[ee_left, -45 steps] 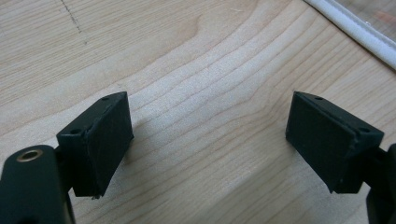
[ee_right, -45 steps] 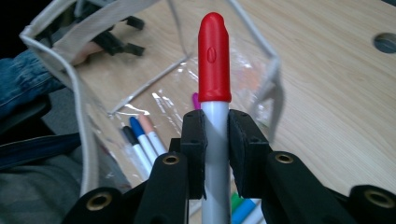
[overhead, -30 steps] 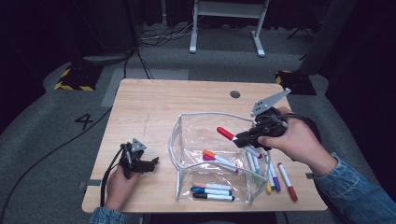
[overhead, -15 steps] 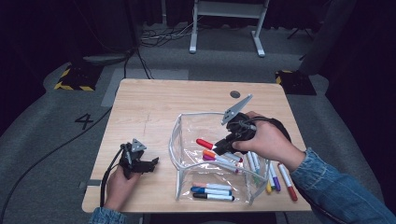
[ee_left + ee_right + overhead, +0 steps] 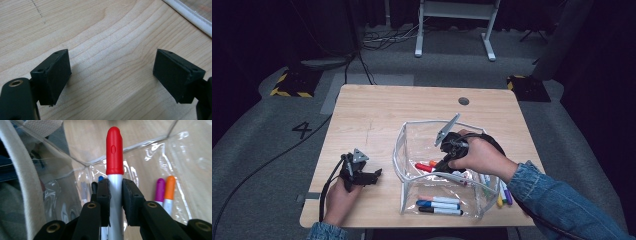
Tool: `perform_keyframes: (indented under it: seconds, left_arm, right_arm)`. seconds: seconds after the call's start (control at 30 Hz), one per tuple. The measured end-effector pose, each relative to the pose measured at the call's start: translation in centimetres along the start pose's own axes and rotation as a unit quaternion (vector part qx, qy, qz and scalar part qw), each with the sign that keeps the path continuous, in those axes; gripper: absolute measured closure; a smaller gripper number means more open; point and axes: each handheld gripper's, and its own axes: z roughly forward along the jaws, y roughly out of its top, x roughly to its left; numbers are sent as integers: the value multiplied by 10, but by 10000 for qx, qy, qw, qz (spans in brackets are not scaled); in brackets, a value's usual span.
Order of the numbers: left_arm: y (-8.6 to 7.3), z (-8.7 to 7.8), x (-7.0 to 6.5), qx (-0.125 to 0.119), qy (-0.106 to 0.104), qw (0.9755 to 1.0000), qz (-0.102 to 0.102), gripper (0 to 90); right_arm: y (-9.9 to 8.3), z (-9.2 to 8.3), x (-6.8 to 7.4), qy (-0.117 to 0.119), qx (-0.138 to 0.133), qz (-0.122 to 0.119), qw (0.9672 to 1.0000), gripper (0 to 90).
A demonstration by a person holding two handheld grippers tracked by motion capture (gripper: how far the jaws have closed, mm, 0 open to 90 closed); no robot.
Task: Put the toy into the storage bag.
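Note:
A clear plastic pouch [image 5: 400, 150] with white trim stands open on the wooden table [image 5: 387, 110]. My right gripper [image 5: 439, 163] reaches down into it from the right, shut on a red-capped marker [image 5: 424, 167]. In the right gripper view the pads of this gripper [image 5: 115, 190] press the marker's grey barrel, and the red cap [image 5: 114, 150] points toward the pouch floor. An orange marker [image 5: 170, 186] and a purple one [image 5: 160, 188] lie just beside it. My left gripper [image 5: 373, 175] rests on the table left of the pouch, open [image 5: 111, 72] over bare wood.
Blue and black markers [image 5: 439, 204] lie along the pouch's near side. Several more markers [image 5: 502, 192] lie on the table by its right edge, under the right forearm. The pouch's white rim [image 5: 22, 182] runs close past the right gripper. A round hole [image 5: 463, 101] sits at the table's back right.
My right gripper has come left and down with the red marker, from above the pouch's right side into its inside. The left gripper has kept still.

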Motion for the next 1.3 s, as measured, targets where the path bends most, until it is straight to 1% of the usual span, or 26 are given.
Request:
perform_keyframes:
  seconds: [0.1,0.2,0.3,0.37,0.43,0.5,0.53,0.6,0.73,0.8,0.9,0.97,1.0,1.03,1.07,1.17,1.23,1.27,1.3]
  left_arm:
    - [0,0,0,0,-1,10000,-1,149]
    - [0,0,0,0,-1,10000,0,149]
    - [0,0,0,-1,0,10000,1,149]
    - [0,0,0,0,0,10000,2,149]
    - [0,0,0,0,1,10000,0,149]
    - [0,0,0,1,0,10000,2,149]
    - [0,0,0,0,1,10000,1,149]
    - [0,0,0,0,-1,10000,0,149]
    - [0,0,0,-1,0,10000,0,149]
    - [0,0,0,2,-4,10000,2,149]
    - [0,0,0,1,-2,10000,4,149]
    - [0,0,0,4,-2,10000,8,149]
    - [0,0,0,1,-3,10000,5,149]
    - [0,0,0,4,-3,10000,9,148]
    - [0,0,0,4,-4,10000,6,149]
    - [0,0,0,4,-4,10000,6,149]
    - [0,0,0,2,-4,10000,4,149]
    - [0,0,0,4,-4,10000,5,149]
    - [0,0,0,2,-4,10000,1,149]
  right_arm:
    - [-1,9,-3,184,63,28,9998,769]
    - [-2,17,-6,241,185,8,9995,770]
    - [-3,26,-9,287,332,39,9990,770]
    - [-3,33,-11,367,430,57,9984,770]
    - [-4,40,-11,499,545,47,9973,769]
    - [-5,44,-12,564,603,63,9966,769]
    - [-5,45,-13,560,629,41,9964,770]
    - [-6,47,-14,591,714,81,9957,769]
    - [-8,53,-17,509,861,146,9949,769]
    - [-9,56,-19,541,893,190,9944,769]
    - [-11,61,-22,474,982,144,9939,768]
    - [-12,65,-23,435,1073,160,9931,762]
    - [-13,66,-24,447,1116,137,9927,723]
    - [-15,68,-24,489,1105,137,9926,651]
    - [-16,70,-24,491,1030,159,9933,617]
    - [-17,71,-25,421,943,227,9944,509]
    - [-17,69,-26,254,802,191,9963,463]
    - [-17,67,-26,232,727,192,9969,458]
    - [-17,62,-27,152,624,264,9976,447]
